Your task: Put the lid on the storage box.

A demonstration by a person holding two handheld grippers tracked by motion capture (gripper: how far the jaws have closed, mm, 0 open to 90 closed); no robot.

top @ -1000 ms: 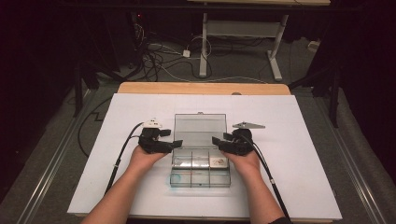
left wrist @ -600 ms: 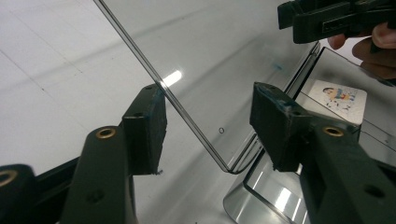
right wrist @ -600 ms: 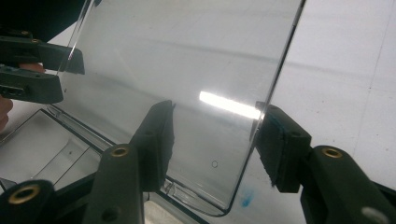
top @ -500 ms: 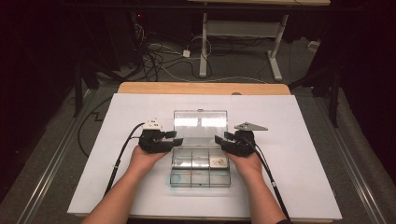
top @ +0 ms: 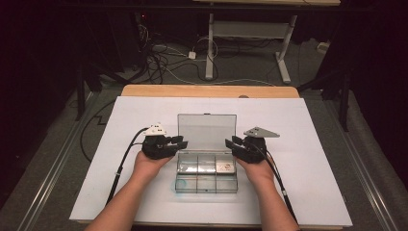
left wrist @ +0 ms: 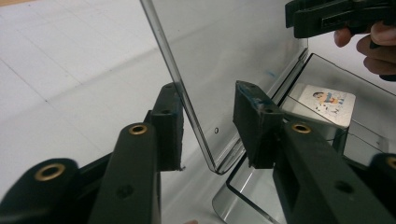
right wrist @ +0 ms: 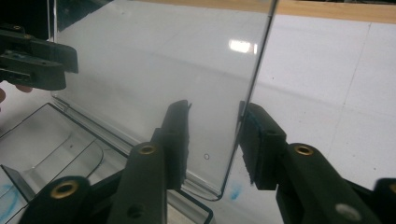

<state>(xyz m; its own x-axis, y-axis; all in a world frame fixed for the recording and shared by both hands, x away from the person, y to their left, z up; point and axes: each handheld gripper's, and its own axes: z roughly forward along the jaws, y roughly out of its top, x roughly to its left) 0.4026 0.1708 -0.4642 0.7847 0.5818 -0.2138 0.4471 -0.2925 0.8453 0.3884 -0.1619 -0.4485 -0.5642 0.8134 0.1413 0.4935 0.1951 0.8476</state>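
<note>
Clear box (top: 207, 175) and clear raised lid (top: 207, 131) are noted. Bench (top: 308, 144) is covered in white, edged in light wood. Both grippers are black, with brass-coloured rivets. A cartoon-printed card (left wrist: 327, 103) is recorded inside.

A wooden table (top: 207, 91) carries a large white board (top: 312, 144) that covers all but a strip of its far edge, and near the middle of the board rests a clear plastic compartment box (top: 207, 179) whose hinged lid (top: 207, 130) stands raised at the box's far side
</note>
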